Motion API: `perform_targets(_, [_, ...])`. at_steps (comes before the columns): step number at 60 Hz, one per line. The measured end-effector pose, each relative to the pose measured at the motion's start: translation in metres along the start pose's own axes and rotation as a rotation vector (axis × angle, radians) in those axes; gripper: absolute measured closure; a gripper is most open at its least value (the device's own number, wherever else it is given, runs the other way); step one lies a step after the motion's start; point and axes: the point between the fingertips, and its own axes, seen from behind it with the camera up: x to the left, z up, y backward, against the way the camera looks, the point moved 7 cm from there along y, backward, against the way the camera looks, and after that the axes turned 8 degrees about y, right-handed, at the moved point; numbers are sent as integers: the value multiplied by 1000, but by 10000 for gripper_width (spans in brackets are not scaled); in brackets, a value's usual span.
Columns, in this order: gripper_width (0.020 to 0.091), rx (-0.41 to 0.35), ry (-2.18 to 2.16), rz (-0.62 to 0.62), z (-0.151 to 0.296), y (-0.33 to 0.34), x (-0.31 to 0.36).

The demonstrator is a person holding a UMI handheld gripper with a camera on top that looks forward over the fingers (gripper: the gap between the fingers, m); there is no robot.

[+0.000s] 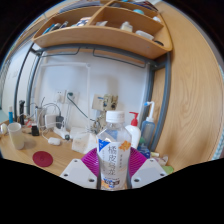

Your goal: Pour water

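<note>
1. Room first: wooden desk [60, 152] against a white wall, cluttered wooden shelf [105, 30] overhead, a red coaster [43, 158] off to the left.
2. My gripper [113, 172] sits level above the desk, pointing at the wall.
3. Water bottle [115, 150] stands upright between the fingers, both pink pads [92, 160] look clamped on it.

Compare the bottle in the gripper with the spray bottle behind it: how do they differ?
The bottle is clear with a white cap and printed label; the spray bottle has a trigger head. The bottle sits between the gripper fingers; the spray bottle stands free on the desk. Both stand upright.
</note>
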Motion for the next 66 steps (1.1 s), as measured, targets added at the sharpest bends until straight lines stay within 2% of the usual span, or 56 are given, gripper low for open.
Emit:
perform_targets(14, [759, -37, 519, -21, 51, 7, 63])
perform_targets(25, [760, -167, 1018, -8, 95, 2, 138])
perform_targets(38, [759, -284, 1531, -51, 132, 3, 211])
perform_targets(55, [759, -381, 2053, -125, 142, 0, 263])
perform_targets(66, [759, -372, 2176, -121, 133, -2, 276])
